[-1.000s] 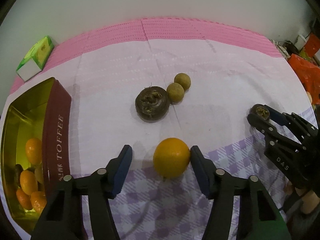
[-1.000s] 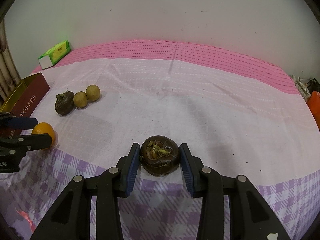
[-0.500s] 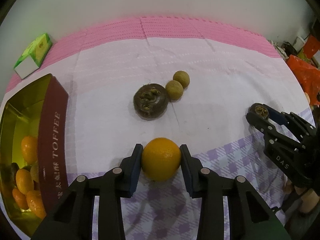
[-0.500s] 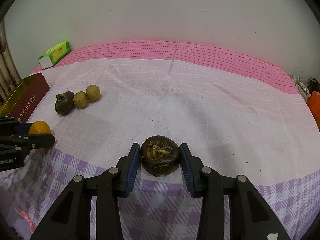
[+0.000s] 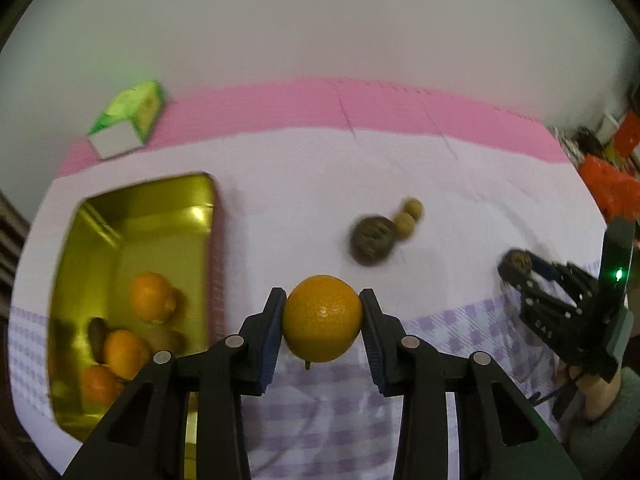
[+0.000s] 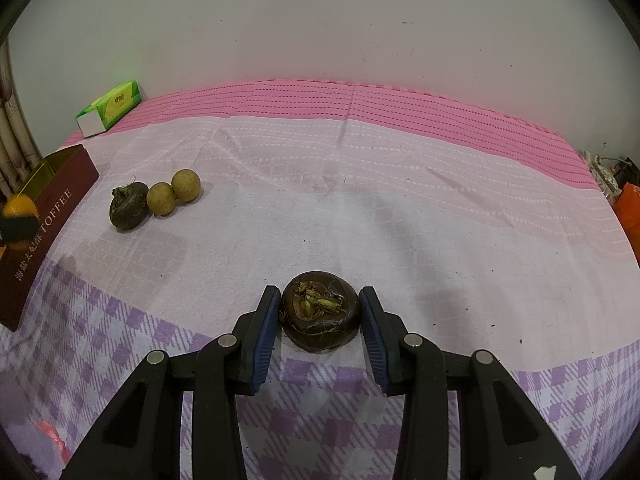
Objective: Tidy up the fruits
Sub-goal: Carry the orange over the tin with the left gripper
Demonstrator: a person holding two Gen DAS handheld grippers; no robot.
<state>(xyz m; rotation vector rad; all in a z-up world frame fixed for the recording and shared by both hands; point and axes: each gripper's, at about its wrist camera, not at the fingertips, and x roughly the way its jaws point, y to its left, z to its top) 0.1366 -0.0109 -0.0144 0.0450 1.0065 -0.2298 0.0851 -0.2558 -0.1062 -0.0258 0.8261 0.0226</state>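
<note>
My left gripper [image 5: 322,322] is shut on an orange [image 5: 322,318] and holds it in the air, just right of the open gold toffee tin [image 5: 100,208]. The tin holds several oranges [image 5: 150,296] and dark fruits. My right gripper [image 6: 319,314] is shut on a dark brown water chestnut [image 6: 320,312] low over the cloth. Another water chestnut [image 6: 129,205] and two small tan round fruits [image 6: 173,191] lie on the cloth at the left. In the left wrist view the right gripper [image 5: 520,266] shows at the far right.
A green and white box [image 6: 109,109] lies at the back left on the pink band of the tablecloth [image 6: 360,208]. The toffee tin's red side [image 6: 44,220] stands at the left edge of the right wrist view. Orange packaging [image 5: 612,188] sits past the table's right side.
My left gripper closed on the orange, lifted it off the cloth and swung left toward the tin. My right gripper has stayed still, shut on its water chestnut.
</note>
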